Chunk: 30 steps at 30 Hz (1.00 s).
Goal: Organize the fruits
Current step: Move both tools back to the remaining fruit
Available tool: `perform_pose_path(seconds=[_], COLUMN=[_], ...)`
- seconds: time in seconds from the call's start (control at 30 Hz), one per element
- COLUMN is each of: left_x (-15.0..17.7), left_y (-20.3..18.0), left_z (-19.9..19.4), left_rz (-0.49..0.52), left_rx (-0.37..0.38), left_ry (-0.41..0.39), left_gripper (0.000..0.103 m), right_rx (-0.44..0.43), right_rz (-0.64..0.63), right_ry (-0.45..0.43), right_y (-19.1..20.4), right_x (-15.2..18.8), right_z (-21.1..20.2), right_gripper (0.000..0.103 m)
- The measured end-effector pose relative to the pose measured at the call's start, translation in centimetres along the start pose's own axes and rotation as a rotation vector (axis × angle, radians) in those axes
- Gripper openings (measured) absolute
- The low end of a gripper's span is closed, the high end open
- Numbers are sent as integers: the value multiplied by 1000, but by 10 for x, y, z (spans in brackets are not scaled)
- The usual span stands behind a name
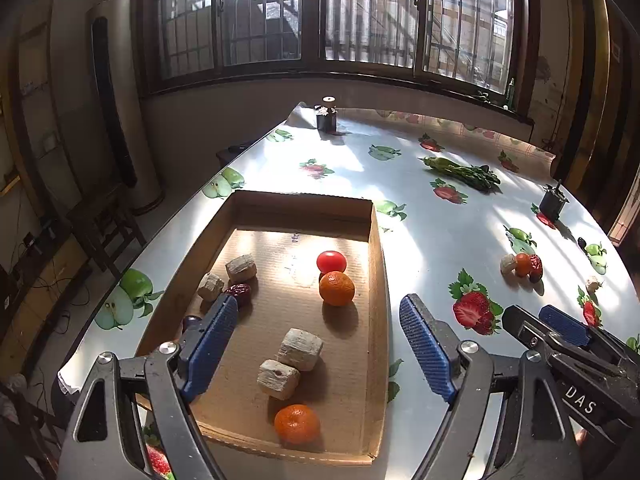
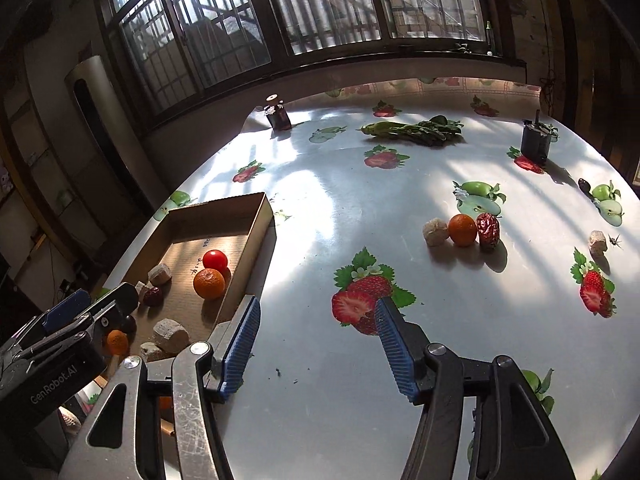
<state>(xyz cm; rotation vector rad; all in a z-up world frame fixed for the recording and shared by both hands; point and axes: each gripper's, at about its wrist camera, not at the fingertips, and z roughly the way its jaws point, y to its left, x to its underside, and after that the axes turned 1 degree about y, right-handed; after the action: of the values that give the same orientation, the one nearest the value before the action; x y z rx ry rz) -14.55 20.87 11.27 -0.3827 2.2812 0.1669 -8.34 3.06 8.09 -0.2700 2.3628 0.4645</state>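
A shallow cardboard tray (image 1: 378, 280) holds two oranges (image 1: 337, 288) (image 1: 297, 424), a cherry tomato (image 1: 331, 261), a red date (image 1: 239, 292) and several pale beige chunks (image 1: 301, 349). My left gripper (image 1: 320, 344) is open and empty, hovering over the tray. My right gripper (image 2: 316, 344) is open and empty above the bare table right of the tray (image 2: 256, 236). On the table to the right lie an orange (image 2: 463, 230), a red date (image 2: 488, 230) and a beige chunk (image 2: 436, 232), touching; another chunk (image 2: 597, 242) lies farther right.
The table wears a fruit-print cloth (image 2: 340, 208). A bunch of green vegetables (image 2: 416, 130) lies at the back. A dark bottle (image 2: 278, 116) stands back left, a black container (image 2: 534, 142) back right. The table edge runs left of the tray.
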Motion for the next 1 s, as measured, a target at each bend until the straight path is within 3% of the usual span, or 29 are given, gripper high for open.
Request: perform_pose_path(seconds=[0.63, 0.83, 1.0], left_x=[8, 10, 10], left_y=[-17, -17, -34], left_z=[-4, 11, 24], left_rz=[33, 12, 20], left_rx=[28, 60, 122], left_ry=[22, 64, 84], left_gripper=[83, 83, 83], right_rx=[-6, 117, 291], right_rz=[11, 52, 109], right_ry=[-3, -23, -12], right_y=[-27, -91, -166], right_x=[13, 16, 14], right_z=[-13, -34, -55], right_gripper=[67, 68, 68])
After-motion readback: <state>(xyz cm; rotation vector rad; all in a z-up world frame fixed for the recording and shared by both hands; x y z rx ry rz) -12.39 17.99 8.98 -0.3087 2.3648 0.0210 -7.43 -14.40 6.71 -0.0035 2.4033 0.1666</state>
